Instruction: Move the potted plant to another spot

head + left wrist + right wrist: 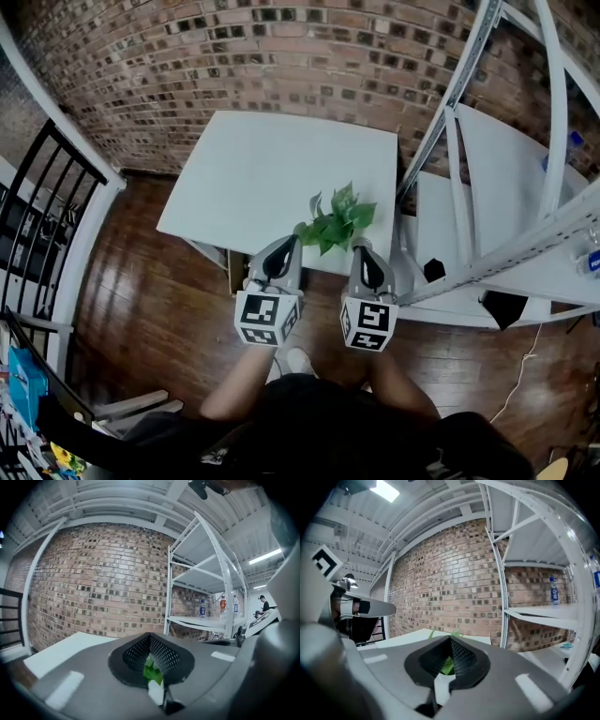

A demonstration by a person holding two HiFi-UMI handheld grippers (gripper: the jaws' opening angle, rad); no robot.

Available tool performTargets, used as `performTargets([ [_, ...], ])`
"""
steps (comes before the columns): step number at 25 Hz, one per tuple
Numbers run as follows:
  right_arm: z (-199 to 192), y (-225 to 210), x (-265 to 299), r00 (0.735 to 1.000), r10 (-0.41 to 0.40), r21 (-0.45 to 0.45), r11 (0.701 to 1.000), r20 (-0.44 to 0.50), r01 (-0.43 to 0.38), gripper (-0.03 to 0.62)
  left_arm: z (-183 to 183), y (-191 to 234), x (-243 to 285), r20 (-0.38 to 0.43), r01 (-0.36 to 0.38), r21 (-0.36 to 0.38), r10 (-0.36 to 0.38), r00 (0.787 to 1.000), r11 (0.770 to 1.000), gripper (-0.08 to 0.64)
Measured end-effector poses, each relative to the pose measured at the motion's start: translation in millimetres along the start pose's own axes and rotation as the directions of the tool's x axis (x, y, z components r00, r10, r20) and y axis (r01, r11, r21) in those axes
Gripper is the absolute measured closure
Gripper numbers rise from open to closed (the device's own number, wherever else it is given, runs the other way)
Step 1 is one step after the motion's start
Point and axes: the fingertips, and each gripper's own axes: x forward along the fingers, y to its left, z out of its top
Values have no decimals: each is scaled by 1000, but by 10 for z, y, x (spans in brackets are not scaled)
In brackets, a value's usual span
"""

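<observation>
Left hand-held gripper (281, 251) and right hand-held gripper (362, 248) both have their jaws closed, and we judge that they grip nothing. We see the potted plant (336, 221) at the near edge of the white tabletop (253, 169), just beyond and between the two tips. It lies slightly nearer the right one, and its base is hidden.

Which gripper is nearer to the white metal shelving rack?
Right. The right gripper sits close beside the white metal shelving rack; the left gripper is farther off, across the potted plant from it.
</observation>
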Motion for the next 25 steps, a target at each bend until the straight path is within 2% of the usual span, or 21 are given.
performTargets([
  [6,333,28,-191,999,36,-2,999,28,-36,591,131,-237,-119,25,-8,8,8,1000,1000,547],
  [14,338,-88,-504,998,69,-42,997,12,-69,591,149,-654,-197,42,-4,13,4,999,1000,548],
  [25,572,-141,-791,993,107,-67,992,56,-103,591,252,-1075,-295,68,-8,34,6,998,999,547],
])
